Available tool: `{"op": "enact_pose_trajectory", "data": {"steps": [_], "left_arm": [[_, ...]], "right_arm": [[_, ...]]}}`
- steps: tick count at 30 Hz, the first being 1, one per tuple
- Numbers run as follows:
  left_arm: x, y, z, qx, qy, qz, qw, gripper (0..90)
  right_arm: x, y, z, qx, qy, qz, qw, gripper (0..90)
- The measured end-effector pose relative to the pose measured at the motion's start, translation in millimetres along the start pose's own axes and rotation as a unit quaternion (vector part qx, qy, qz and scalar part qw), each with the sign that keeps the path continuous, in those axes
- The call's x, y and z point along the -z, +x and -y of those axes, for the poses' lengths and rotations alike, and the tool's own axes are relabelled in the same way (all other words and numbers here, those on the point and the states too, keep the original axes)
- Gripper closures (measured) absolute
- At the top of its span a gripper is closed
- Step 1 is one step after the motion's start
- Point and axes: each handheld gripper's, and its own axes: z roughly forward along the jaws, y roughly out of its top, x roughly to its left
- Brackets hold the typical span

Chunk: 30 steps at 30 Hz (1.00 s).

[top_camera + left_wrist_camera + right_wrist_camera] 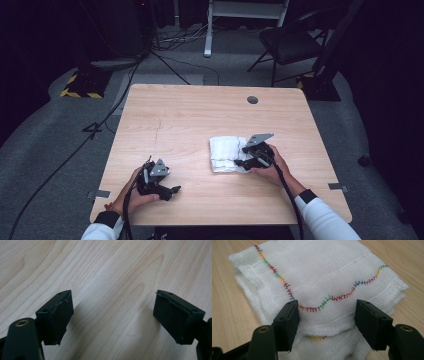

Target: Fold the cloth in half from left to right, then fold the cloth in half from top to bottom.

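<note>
1. Cloth (224,153), white and folded, lies on the tabletop (200,115) right of centre, toward the person's side, with the right gripper (243,161) at its near right edge.
2. In the right gripper view the right gripper (327,315) has its jaws spread wide over the cloth's (319,280) near edge, one jaw on each side of a raised fold; the pads do not seem to press on it, though the contact is hard to judge.
3. Left gripper (173,190) sits well apart from the cloth, near the tabletop's front left. In its own view the left gripper (113,315) has its jaws wide apart over bare wood (112,270), with nothing between them.
4. From above the cloth is a stubby rectangle, slightly longer from the far side to the near side than across.
5. Fabric is a loose gauze weave in several layers, edged with a wavy line of multicoloured stitching (342,297) in red, orange, green and blue.
</note>
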Motion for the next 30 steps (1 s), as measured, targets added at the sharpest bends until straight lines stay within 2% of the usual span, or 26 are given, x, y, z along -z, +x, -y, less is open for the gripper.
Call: {"op": "enact_pose_trajectory", "data": {"steps": [6,16,21,28,30], "left_arm": [[-0.4,0.3,1.0,0.000,-0.006,0.001,1.0000,15.9],[-0.5,0.9,0.8,0.000,-0.005,0.001,1.0000,15.9],[-0.9,1.3,0.4,-0.001,-0.005,0.002,1.0000,15.9],[-0.8,1.3,0.4,-0.001,-0.005,0.002,1.0000,15.8],[-0.9,1.2,0.5,-0.001,-0.005,0.001,1.0000,15.8]], "right_arm": [[-13.0,-12.3,-12.5,-0.011,-0.006,0.009,0.9999,36.9],[-26.6,-21.9,-26.3,-0.018,-0.011,0.019,0.9996,36.4],[-24.1,-20.5,-29.5,-0.017,0.000,0.025,0.9995,34.3],[-14.2,-13.5,-36.9,0.010,0.009,0.028,0.9995,33.2],[-10.1,-13.0,-36.5,0.010,0.013,0.022,0.9996,32.7]]}}
